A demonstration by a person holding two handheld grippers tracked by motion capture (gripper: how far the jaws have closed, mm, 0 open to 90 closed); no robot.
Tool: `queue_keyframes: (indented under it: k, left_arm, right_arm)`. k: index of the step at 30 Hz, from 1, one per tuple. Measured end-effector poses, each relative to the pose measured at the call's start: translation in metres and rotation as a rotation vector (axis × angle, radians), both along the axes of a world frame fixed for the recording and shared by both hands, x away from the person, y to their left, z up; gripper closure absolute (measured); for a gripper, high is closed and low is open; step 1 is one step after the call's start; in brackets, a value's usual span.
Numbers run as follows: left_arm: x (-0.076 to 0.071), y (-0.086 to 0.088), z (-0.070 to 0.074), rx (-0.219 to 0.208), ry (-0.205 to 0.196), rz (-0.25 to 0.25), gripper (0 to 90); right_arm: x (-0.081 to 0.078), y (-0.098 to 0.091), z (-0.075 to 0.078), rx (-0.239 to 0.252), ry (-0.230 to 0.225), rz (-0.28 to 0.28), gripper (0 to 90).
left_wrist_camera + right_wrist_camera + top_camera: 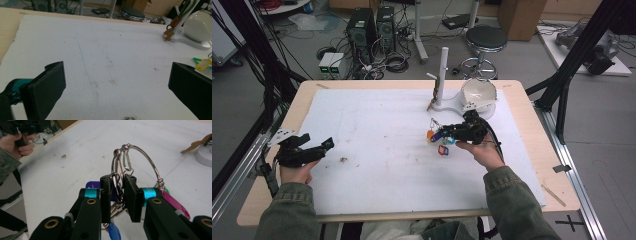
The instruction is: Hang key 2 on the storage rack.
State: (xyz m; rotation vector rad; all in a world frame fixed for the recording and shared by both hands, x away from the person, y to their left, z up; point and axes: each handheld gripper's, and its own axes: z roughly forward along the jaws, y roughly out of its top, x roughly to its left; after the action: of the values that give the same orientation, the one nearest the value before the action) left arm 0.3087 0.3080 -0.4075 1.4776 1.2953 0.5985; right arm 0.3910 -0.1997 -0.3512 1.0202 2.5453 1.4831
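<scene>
Pinched between the black jaws of my right gripper (pixel 117 195) is a bunch of thin steel key rings (pixel 136 162), plastic tags (pixel 175 203) dangling at five o'clock over the white mat (pixel 377 150). Smooth wire could slip sideways and drop. At nine o'clock, my left gripper (pixel 314 145) gapes empty.

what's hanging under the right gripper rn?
The right gripper is shut on a key ring bundle: wire loop and carabiner above its jaws. Below hang colored tags, purple, orange, red and blue, above the white mat. The jaws cover where they join.
</scene>
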Motion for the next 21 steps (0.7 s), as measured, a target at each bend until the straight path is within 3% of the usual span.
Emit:
queue_keyframes:
  k: [6, 10, 21]
  left_arm:
    - [-0.002, 0.000, 0.000, 0.003, 0.006, -0.008, 1.7]
    - [-0.002, 0.000, -0.001, 0.006, 0.006, -0.006, 1.7]
    - [-0.002, 0.000, -0.001, 0.005, 0.007, -0.008, 1.7]
  right_arm:
    - [0.007, -0.002, 0.011, 0.006, 0.003, -0.001, 76.3]
    - [0.012, -0.001, 0.019, -0.018, -0.002, -0.006, 76.3]
    - [0.032, -0.003, 0.046, 0.018, -0.001, -0.010, 76.3]
